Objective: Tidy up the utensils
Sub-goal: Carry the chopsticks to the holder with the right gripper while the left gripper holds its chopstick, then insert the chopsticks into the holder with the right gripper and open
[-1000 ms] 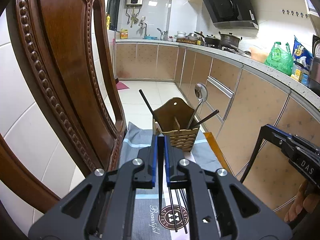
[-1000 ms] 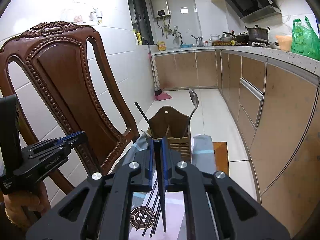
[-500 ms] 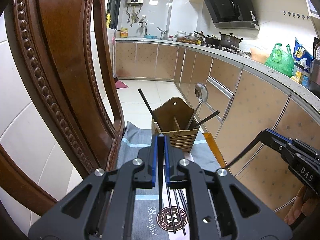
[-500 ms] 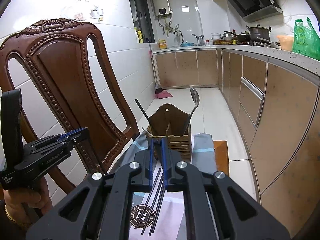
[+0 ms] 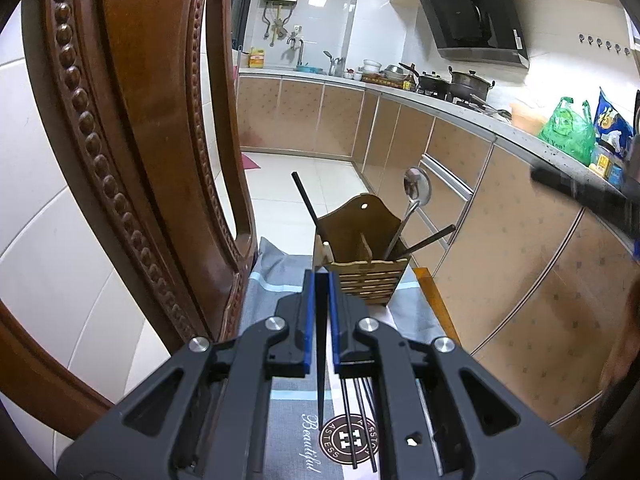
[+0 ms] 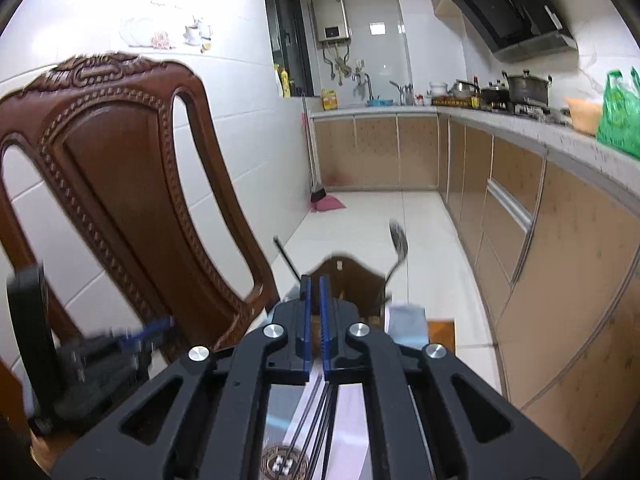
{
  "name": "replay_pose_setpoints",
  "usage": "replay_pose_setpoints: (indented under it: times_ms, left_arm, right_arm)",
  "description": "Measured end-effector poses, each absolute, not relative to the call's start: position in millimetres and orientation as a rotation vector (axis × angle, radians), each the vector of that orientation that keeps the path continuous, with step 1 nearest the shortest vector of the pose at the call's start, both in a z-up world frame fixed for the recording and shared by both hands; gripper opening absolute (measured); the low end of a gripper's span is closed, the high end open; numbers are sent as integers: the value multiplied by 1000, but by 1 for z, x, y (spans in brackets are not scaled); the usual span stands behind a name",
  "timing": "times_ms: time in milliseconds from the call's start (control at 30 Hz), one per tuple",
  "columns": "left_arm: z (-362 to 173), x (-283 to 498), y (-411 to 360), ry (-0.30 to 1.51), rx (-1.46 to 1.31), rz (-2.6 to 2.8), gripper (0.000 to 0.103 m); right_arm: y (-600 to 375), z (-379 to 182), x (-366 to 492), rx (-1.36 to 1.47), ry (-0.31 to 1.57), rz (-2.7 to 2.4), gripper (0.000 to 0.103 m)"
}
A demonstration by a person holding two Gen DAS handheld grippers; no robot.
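Here the left gripper point(image 5: 320, 280) has its blue-padded fingers clamped on a thin black chopstick point(image 5: 321, 364) that hangs point-down over the grey printed cloth point(image 5: 288, 420), where more loose black chopsticks point(image 5: 362, 416) lie. Just ahead on the cloth stands the slatted wooden utensil holder point(image 5: 366, 252), already holding a steel spoon point(image 5: 416, 192) and two dark chopsticks. The carved dark-wood chair back point(image 5: 132, 140) crowds the left, while the right gripper point(image 6: 315, 280) shows its fingers together, holding nothing.
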State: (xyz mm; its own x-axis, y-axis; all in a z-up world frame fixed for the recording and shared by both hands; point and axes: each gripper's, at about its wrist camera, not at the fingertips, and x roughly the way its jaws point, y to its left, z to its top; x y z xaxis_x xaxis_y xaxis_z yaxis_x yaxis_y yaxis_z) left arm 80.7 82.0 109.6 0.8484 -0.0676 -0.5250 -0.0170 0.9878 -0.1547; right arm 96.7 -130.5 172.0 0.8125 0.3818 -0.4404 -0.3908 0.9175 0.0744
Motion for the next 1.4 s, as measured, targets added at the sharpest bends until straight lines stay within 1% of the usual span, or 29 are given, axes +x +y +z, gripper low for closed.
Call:
replay_pose_setpoints:
  times_ms: [100,167,200,233,267,300,333,500,567,700,900,1067,1100,1133,1267,1400]
  left_arm:
    - [108,84,87,563,-166,-27,7]
    - [106,85,89,568,-168,-26,7]
    - [104,86,91,571,-172,-25,7]
    - [103,87,93,574,-176,-23,7]
    - [102,87,95,576,-181,-21,7]
    - [103,86,97,574,-185,-21,7]
    - [103,86,98,572,-188,-20,7]
    - [105,84,100,561,-195,-25,7]
    - [105,84,100,561,-197,-26,7]
    - [103,84,101,566,-197,-27,7]
    - [103,86,106,569,-197,-26,7]
    - [101,87,110,572,-205,-20,6]
    - [101,87,110,572,-206,-20,6]
    - [101,87,110,571,-206,-20,7]
    - [101,88,110,573,-206,-19,7]
    - [101,87,110,571,-208,-19,7]
  right_arm:
    - [-120,188,113,-50,468,408,5]
    - [-117,180,124,-53,525,416,5]
    - [-118,173,125,-51,532,404,7]
    - [-118,162,126,-58,549,388,18]
    - [-119,144,129,-67,587,373,25]
    - [-119,124,134,-69,630,361,34]
    - [-119,102,141,-73,679,345,37]
    - [-102,-30,193,-138,903,243,37]
    - [-99,-63,211,-146,944,205,37]
    - [-89,-98,245,-152,997,156,37]
    - [-74,-116,270,-214,1003,125,36]
    - [-66,-128,281,-233,1014,133,19]
    - [-65,-129,281,-236,1011,139,10]
    - [-64,-129,282,-236,1014,148,8]
    - [-68,-122,281,-204,1019,177,7]
    - [-84,-90,253,-149,962,234,7]
